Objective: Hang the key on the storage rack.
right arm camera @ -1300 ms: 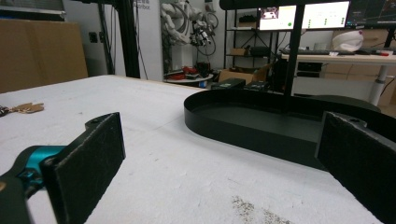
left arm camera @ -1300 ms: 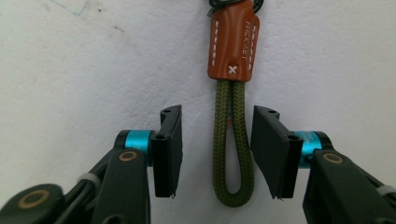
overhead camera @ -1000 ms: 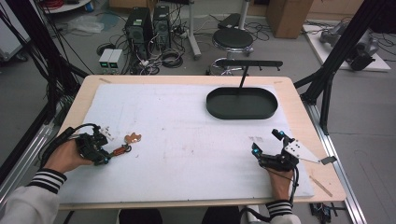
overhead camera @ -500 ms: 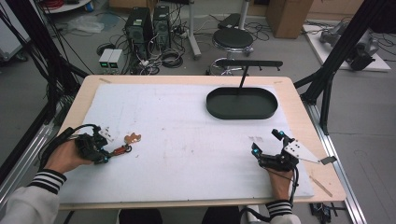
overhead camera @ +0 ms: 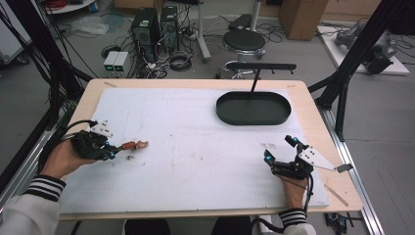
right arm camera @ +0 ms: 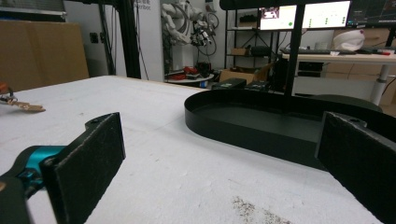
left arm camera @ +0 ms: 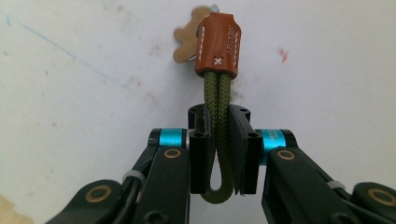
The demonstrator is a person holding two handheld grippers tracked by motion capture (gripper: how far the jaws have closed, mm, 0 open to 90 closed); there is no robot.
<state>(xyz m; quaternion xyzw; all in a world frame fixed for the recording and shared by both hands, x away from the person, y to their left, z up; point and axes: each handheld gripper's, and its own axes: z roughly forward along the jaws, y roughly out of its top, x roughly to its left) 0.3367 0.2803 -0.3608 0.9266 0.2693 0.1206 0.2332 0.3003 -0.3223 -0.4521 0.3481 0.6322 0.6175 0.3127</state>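
My left tongs are clamped on the green cord loop of a keychain, whose brown leather tab lies on the white mat near the counter's left edge. My right tongs rest spread wide and empty near the front right corner, with the black oval tray toward the far right.

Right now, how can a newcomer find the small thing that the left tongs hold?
Start at the white mat on the wooden table and go to its left edge. There the left tongs are shut on a keychain: an olive-green cord loop under a brown leather tab with white stitching, a tan figure-shaped charm beyond it.
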